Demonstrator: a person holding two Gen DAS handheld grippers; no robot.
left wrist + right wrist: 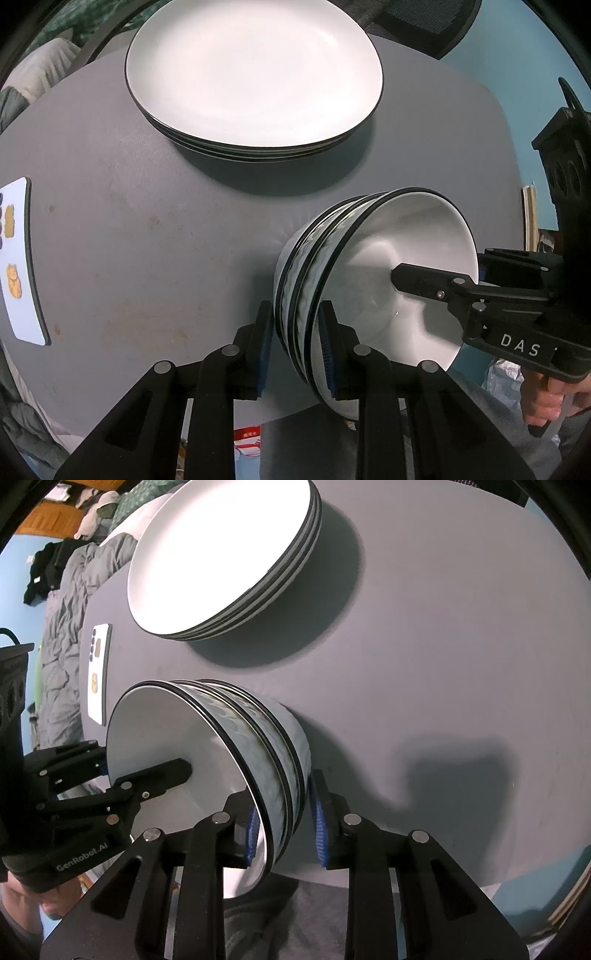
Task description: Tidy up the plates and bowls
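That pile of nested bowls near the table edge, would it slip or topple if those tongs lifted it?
Probably heavy: the bowl stack holds several thick ceramic bowls. Likely slippery, since the glaze shines and each pair of tongs straddles only the rim walls. A bump could shift it: it sits near the table edge. Dropped, it would likely chip.

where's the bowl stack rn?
Bowl stack sits at the table's near edge, in front of the plate stack, rims straddled by both tongs.

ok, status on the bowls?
Left claw and right claw straddle bowl stack rim, opposite sides. Right's outer pad off the wall; left grip unclear. Plate stack beyond, nothing between.
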